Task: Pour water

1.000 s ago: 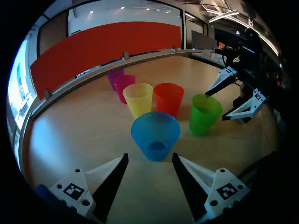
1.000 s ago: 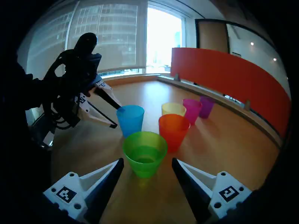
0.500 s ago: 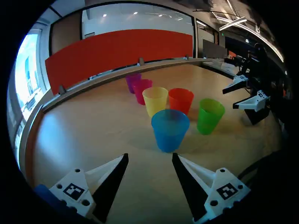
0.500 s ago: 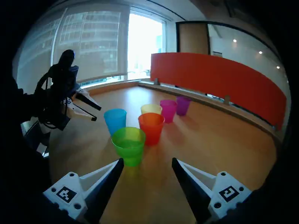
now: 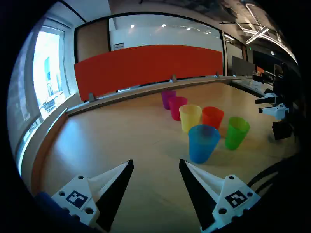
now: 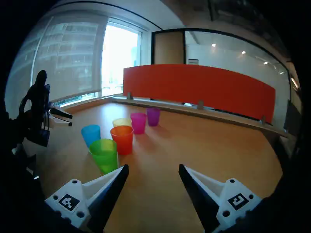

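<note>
Left gripper, spread and empty, has blue cup ahead, slightly right.

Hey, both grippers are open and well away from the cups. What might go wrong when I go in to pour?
1. The blue cup, green cup, orange cup and yellow cup stand close together, so the left gripper reaching for one would likely bump a neighbour.
2. The cups look like light plastic tapering to narrow bases, so a nudge or hard squeeze may tip one and spill.
</note>
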